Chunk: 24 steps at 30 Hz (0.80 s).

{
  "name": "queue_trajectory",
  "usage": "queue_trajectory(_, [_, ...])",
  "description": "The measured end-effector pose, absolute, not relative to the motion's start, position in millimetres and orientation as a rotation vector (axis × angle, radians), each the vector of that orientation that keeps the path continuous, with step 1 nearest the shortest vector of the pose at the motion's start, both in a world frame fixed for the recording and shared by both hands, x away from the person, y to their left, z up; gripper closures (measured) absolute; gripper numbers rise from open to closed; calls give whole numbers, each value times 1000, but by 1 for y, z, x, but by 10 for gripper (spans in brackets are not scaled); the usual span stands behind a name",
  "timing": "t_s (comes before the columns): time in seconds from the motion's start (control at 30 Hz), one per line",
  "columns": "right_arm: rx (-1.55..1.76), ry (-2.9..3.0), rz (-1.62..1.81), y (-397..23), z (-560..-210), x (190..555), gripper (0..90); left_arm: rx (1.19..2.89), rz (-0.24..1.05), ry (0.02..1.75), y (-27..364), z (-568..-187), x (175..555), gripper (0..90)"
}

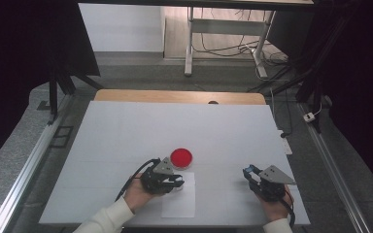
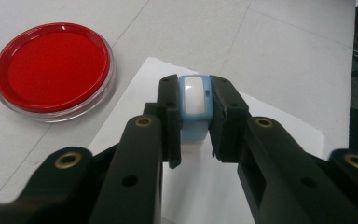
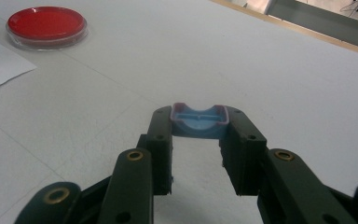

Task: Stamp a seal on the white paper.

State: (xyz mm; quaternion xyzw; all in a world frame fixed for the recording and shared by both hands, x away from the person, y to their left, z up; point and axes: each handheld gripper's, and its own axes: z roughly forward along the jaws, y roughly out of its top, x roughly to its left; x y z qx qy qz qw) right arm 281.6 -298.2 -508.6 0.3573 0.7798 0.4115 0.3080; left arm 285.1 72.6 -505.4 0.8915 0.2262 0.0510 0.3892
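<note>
The left tongs (image 1: 178,183) were clamped on a small light-blue stamp (image 2: 195,105) with a white top face, the jaws pressing its two sides, as the left gripper view showed. The stamp stood upright over a white sheet of paper (image 2: 261,121) that lay near the front edge of the bench (image 1: 126,131), a little left of the middle. Whether the stamp's base touched the paper could not be told. In the high view the left hand (image 1: 138,194) held these tongs low over the upper part of the paper (image 1: 182,204), pointing toward the right.

Just beyond the paper's far left corner sat a round red ink pad (image 1: 181,158) in a clear dish, close to the tongs but apart from them. In the left gripper view the ink pad (image 2: 53,70) lay to the upper left of the jaws, beside the paper's edge.

The right tongs (image 1: 248,173) were closed on a blue cap (image 3: 199,122), a shallow piece with a reddish rim, gripped by its two ends with its hollow side facing the camera. They were held by the right hand (image 1: 274,206) near the front right corner of the bench, well apart from the paper and the ink pad (image 3: 46,24).
</note>
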Motion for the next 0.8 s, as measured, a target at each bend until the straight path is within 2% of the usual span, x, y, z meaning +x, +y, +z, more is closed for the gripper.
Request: queue_trajectory(0.8, [943, 2061, 1093, -298, -509, 282, 648, 2283, 133, 570, 71, -508, 285, 753])
